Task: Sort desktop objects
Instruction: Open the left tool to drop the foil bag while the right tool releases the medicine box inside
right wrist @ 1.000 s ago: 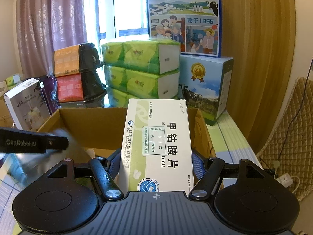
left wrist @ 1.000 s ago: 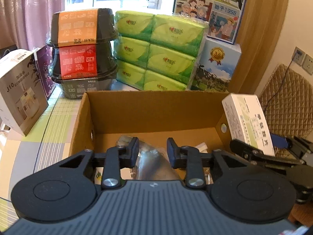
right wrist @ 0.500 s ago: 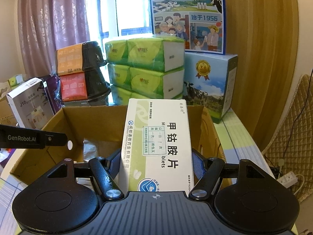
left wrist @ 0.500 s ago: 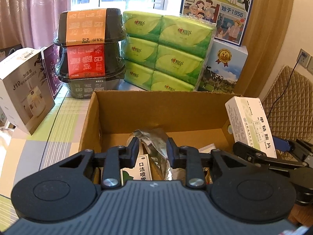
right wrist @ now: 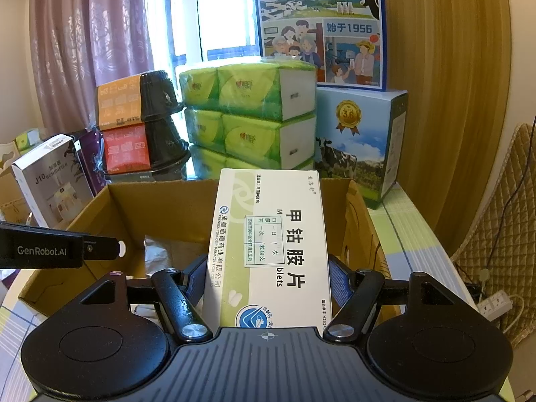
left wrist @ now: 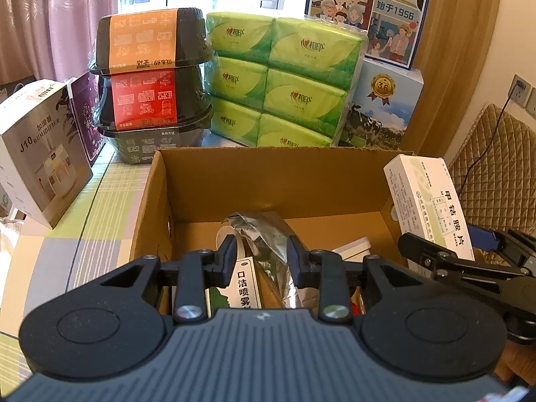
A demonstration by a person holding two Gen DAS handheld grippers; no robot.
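One cardboard box [left wrist: 268,181] on the table; inside it, one silver foil pouch [left wrist: 268,231], one spray carton [left wrist: 246,284] with Chinese print, one white item [left wrist: 353,246] only partly seen; more may lie under them, can't tell. One white and green medicine box [right wrist: 271,254]; two grippers, the left gripper [left wrist: 260,261] and the right gripper [right wrist: 268,284]. Behind: three black meal bowls [left wrist: 150,77] stacked; six green tissue packs [left wrist: 284,83] showing, two across, three high; one humidifier box [left wrist: 37,147]; one purple box [left wrist: 85,114]; two milk cartons, the lower milk carton [left wrist: 382,107] and the upper milk carton [right wrist: 321,26].
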